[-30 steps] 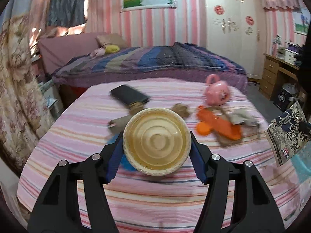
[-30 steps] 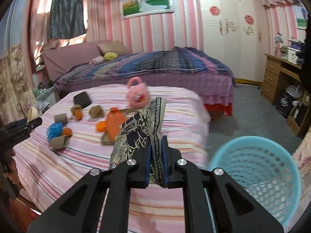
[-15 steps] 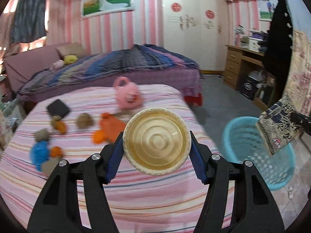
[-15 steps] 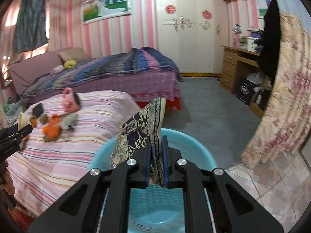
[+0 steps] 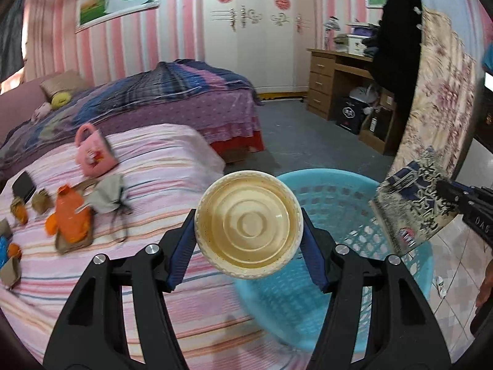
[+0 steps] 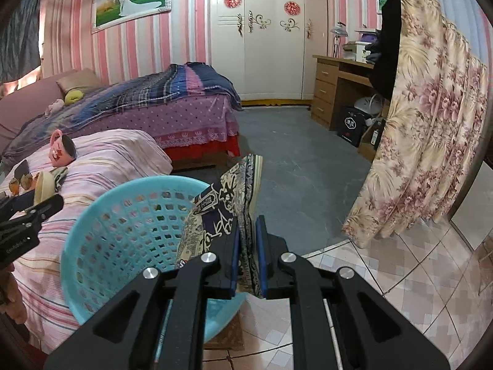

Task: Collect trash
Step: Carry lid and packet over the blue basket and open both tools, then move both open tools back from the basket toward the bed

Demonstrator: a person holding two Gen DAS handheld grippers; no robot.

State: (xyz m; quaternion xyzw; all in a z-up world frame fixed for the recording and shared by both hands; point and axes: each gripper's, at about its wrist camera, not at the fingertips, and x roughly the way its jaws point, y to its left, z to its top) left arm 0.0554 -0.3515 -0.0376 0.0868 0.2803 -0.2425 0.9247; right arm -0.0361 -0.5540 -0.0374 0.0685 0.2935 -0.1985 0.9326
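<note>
On the far left, the striped bed (image 5: 160,166) is carrying the litter I am not holding: a black wallet (image 5: 23,186) near its left edge, an orange pouch (image 5: 69,215) further in and a pink mug (image 5: 94,148) lying on its side toward the far edge, its mouth facing right in my right wrist view.

My left gripper (image 5: 249,226) is holding a cream paper bowl (image 5: 249,225) between its blue pads, the jaws standing about half open and pressing on opposite sides of the rim. The bowl is lying on its side, its open mouth facing back at my camera and its base pointing away along my fingers. It is hanging over the line where the bed's right edge meets the near-left rim of the blue basket (image 5: 354,191).

The basket is standing on the floor just beside the bed, its mouth tilted toward me in the right wrist view.

My right gripper (image 6: 246,256) is pinching a patterned paper bag (image 6: 225,203), the jaws nearly closed on its flattened edge. The bag's long axis is running along my fingers and away from me, its free end pointing up and forward. It is hanging over the right side of the basket, above the rim. In the left wrist view the same bag is showing its printed face at the far right.
</note>
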